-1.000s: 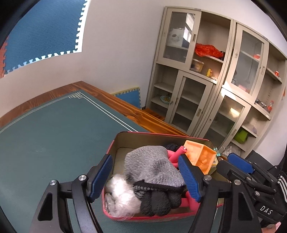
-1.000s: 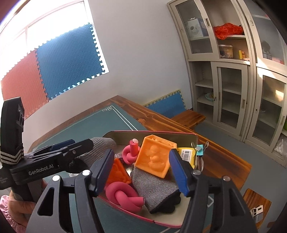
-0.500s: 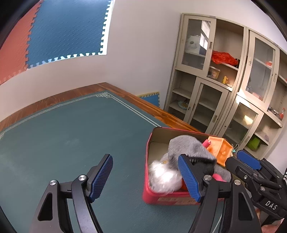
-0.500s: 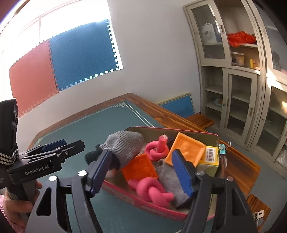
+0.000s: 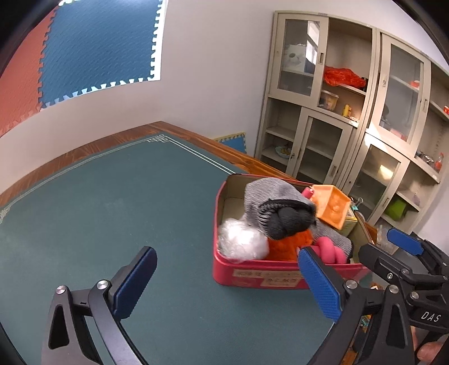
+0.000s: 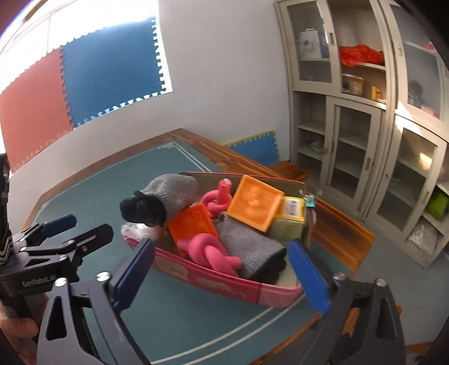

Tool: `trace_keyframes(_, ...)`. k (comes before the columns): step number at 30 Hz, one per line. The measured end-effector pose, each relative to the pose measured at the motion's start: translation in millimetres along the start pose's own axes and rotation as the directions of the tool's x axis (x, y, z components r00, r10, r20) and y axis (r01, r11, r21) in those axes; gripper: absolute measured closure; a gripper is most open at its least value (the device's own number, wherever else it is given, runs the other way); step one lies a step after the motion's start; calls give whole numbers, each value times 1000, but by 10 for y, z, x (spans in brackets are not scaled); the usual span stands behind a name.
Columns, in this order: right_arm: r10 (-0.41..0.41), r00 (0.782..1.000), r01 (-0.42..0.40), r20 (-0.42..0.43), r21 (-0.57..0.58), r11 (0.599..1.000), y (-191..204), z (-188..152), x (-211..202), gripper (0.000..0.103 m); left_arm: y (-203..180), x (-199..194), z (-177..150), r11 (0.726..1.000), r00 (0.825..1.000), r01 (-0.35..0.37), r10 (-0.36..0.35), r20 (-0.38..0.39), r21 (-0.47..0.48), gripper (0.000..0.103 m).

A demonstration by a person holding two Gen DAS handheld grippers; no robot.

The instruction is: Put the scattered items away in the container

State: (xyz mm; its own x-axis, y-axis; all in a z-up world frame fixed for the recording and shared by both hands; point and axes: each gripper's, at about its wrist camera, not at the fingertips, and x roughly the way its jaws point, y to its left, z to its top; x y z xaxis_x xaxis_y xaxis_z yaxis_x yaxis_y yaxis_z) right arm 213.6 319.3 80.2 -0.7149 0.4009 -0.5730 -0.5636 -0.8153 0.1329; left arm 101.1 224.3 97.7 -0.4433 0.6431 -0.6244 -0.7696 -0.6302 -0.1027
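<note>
Red tin [image 5: 252, 276] heaped with toys and gloves, both claws [image 5: 227, 283] [image 6: 221, 276] spread wide, empty.

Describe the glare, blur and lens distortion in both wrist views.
Left wrist view: evenly lit and sharp; fisheye bends the beige glass-door cabinet and darkens the corners. Right wrist view: the window above the foam mats is blown out white, and the red rectangular tin looks slightly soft from motion blur.
</note>
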Motion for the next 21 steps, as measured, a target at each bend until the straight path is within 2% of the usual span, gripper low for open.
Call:
trace_keyframes(12, -10, 1000, 10, 12, -9, 1000, -80, -51, -161, 1, -179, -37, -82, 993, 993, -116, 117, -22, 31, 1)
trace_keyframes(21, -4, 1000, 5, 28, -3, 1000, -169, -81, -281, 1, -289, -95, -107, 974, 974, -224, 224, -13, 45, 1)
